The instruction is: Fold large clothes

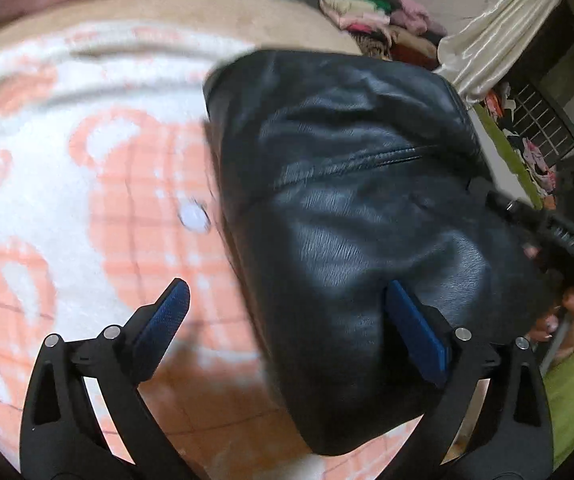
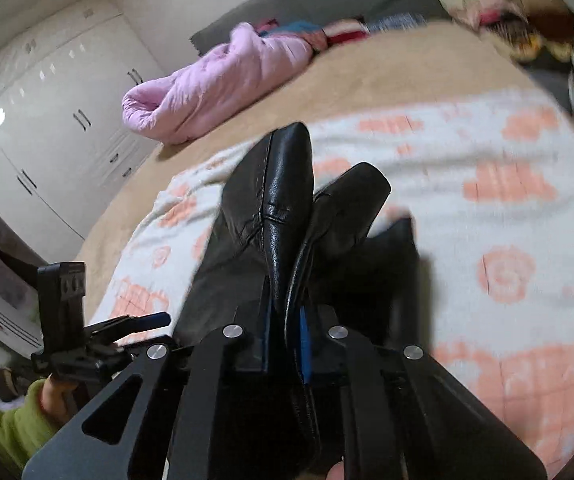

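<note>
Black leather, creased and stitched with seams, is the matter in hand: the jacket (image 1: 367,208) lies bunched on the white-and-orange blanket (image 1: 67,140) that covers the bed, one part of it lifted. The right gripper (image 2: 285,332) has its jaws clamped on a folded edge of the leather, which stands up in two peaks beyond its blue pads. The left gripper (image 1: 287,332) hangs with jaws wide apart, one finger over the blanket and the other against the jacket's near bulge, gripping nothing. This looks like the early gathering step of a fold, before the garment is laid flat. Next, the free gripper would need to find a matching edge or corner, so the two can stretch the leather out. Which part of the jacket is pinched, sleeve, collar or hem, cannot be told; motion blur softens both views, and the garment's underside and far edge are hidden.
</note>
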Motion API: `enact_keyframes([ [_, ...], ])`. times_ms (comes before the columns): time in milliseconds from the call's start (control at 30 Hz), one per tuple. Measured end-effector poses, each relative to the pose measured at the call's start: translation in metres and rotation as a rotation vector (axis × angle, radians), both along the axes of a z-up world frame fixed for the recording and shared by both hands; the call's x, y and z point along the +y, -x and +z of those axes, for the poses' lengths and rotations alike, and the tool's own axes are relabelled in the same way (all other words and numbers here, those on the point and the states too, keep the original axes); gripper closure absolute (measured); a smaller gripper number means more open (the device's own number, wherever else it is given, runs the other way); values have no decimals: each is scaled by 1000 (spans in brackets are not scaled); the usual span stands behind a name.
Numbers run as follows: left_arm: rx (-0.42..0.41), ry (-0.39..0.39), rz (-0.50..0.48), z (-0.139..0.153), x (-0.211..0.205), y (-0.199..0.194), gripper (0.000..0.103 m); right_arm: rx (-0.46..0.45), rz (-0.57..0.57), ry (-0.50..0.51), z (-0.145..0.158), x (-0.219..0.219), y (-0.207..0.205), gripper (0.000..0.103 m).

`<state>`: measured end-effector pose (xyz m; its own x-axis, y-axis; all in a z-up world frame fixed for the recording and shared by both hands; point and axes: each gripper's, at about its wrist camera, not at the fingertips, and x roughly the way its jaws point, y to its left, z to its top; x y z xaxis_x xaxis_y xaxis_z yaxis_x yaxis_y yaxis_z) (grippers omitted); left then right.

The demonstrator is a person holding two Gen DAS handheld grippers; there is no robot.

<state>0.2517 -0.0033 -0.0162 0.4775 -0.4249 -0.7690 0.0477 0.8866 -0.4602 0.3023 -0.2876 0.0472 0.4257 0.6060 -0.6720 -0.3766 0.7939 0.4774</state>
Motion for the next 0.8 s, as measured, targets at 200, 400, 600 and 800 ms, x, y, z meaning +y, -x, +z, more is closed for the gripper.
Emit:
enact_keyframes([
  [200,88,77,-68,-33,-27,-2,9,85,-111,-5,-69,-30,-5,78],
  [400,59,-6,-96,-20,-46,-5,8,62,-201,-42,-50,-45,30,18],
  [600,27,-60,-105,-12,-56,-11,8,137,-115,-160,-55,-55,68,5],
  [800,37,-112,-119,-12,-62,-12,9,198,-141,-114,-91,-51,66,57],
])
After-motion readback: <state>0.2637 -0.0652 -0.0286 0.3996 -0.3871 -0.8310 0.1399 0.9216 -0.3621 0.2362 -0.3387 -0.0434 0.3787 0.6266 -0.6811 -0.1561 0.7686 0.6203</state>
